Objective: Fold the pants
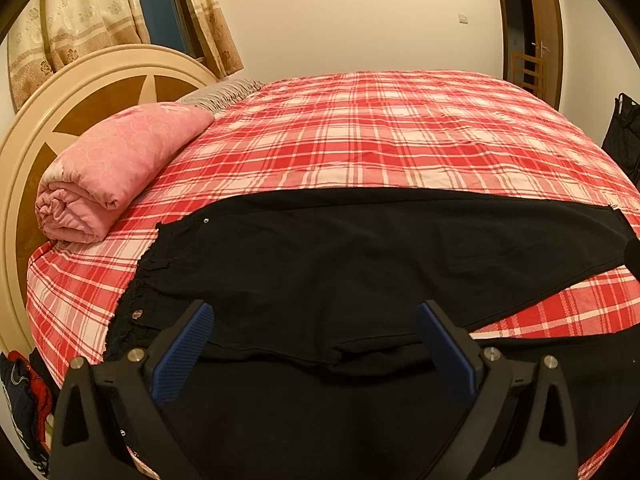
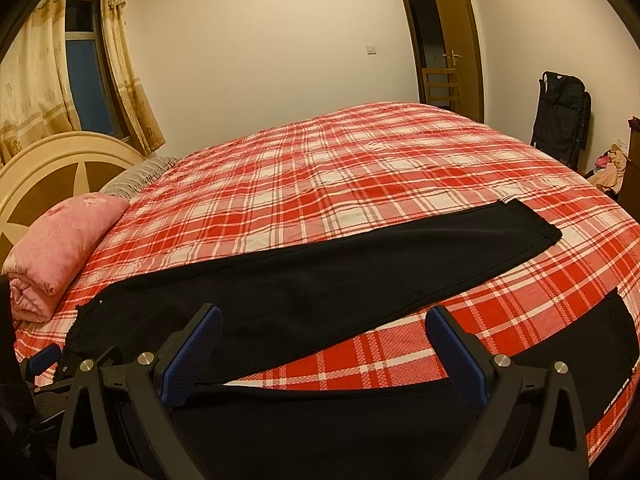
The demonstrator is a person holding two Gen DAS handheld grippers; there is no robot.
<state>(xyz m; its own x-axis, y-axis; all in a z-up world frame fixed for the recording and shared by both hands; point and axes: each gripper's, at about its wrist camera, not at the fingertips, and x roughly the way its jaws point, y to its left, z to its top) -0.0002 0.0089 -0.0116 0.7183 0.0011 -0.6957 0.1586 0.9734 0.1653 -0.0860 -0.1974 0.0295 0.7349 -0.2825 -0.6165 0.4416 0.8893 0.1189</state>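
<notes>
Red-and-white plaid bed (image 2: 320,168) carried black fabric pants (image 2: 320,280) spread flat mid-frame, legs splayed apart lower right. No fold made yet; every fold remained. Left claw (image 1: 316,340) and right claw (image 2: 324,344) both gaped wide, empty.

The black pants (image 2: 320,280) lie spread flat on the red plaid bed cover (image 2: 340,168). One leg goes away from the right gripper (image 2: 324,320) toward the far right, and its hem lies flat on the cover. The other leg lies nearer, under the gripper, and a strip of plaid shows between the two legs. The gripper's blue-padded fingers (image 2: 192,348) stand wide apart above the pants and hold nothing. Left of the pants' waist a rolled pink blanket (image 2: 56,248) rests by the cream headboard (image 2: 60,148). Part of the left gripper (image 2: 44,356) shows just beside the waist. Behind the pants, past the bed, a brown door (image 2: 456,40) stands open.
</notes>
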